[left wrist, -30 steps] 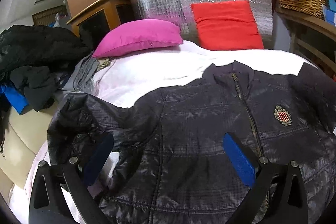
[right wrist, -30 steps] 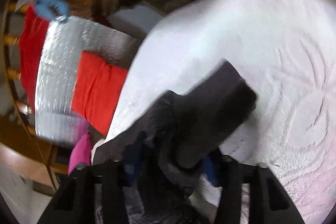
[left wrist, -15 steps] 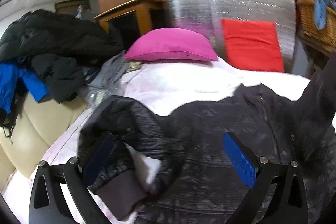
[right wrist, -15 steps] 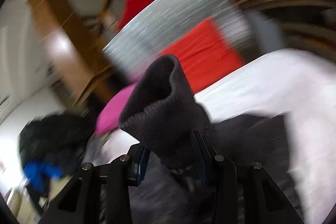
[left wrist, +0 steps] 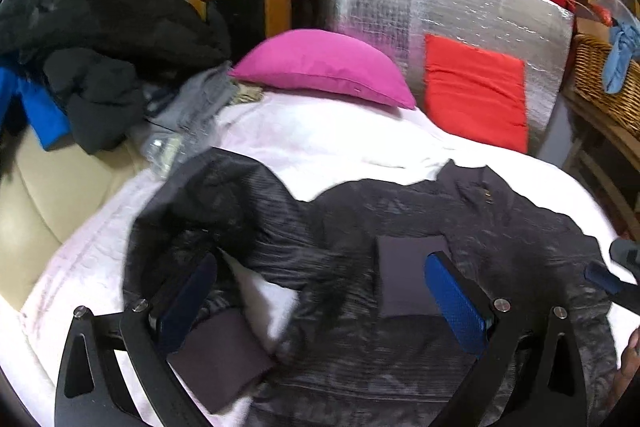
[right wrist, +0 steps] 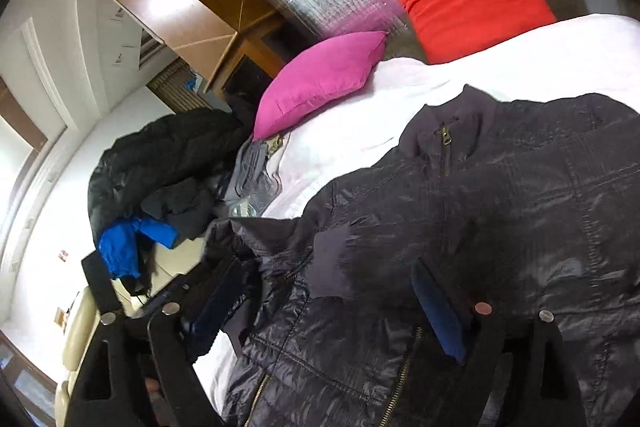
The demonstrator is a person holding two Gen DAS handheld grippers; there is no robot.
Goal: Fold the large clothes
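Observation:
A dark quilted zip jacket [left wrist: 500, 239] lies front-up on the white bed cover [left wrist: 328, 151]; it also shows in the right wrist view [right wrist: 500, 211]. Its one sleeve is folded across the chest, the grey knit cuff [left wrist: 408, 275] lying flat on the body, also seen in the right wrist view [right wrist: 332, 263]. The other sleeve is crumpled at the left, its cuff [left wrist: 224, 359] near my left finger. My left gripper [left wrist: 320, 303] is open and empty just above the jacket. My right gripper [right wrist: 328, 319] is open and empty above the folded cuff; its tip shows in the left wrist view [left wrist: 612, 279].
A pile of dark and blue clothes [left wrist: 80, 67] lies on a cream sofa [left wrist: 48, 187] at the left. A pink cushion [left wrist: 324, 71], a red cushion [left wrist: 476, 91] and a silver foil panel [left wrist: 440, 11] stand behind. A wicker basket [left wrist: 604, 79] sits at the right.
My right gripper carried the sleeve across the jacket, let go of the cuff and opened. The cuff now lies on the chest. My left gripper stayed open and turned toward the left sleeve.

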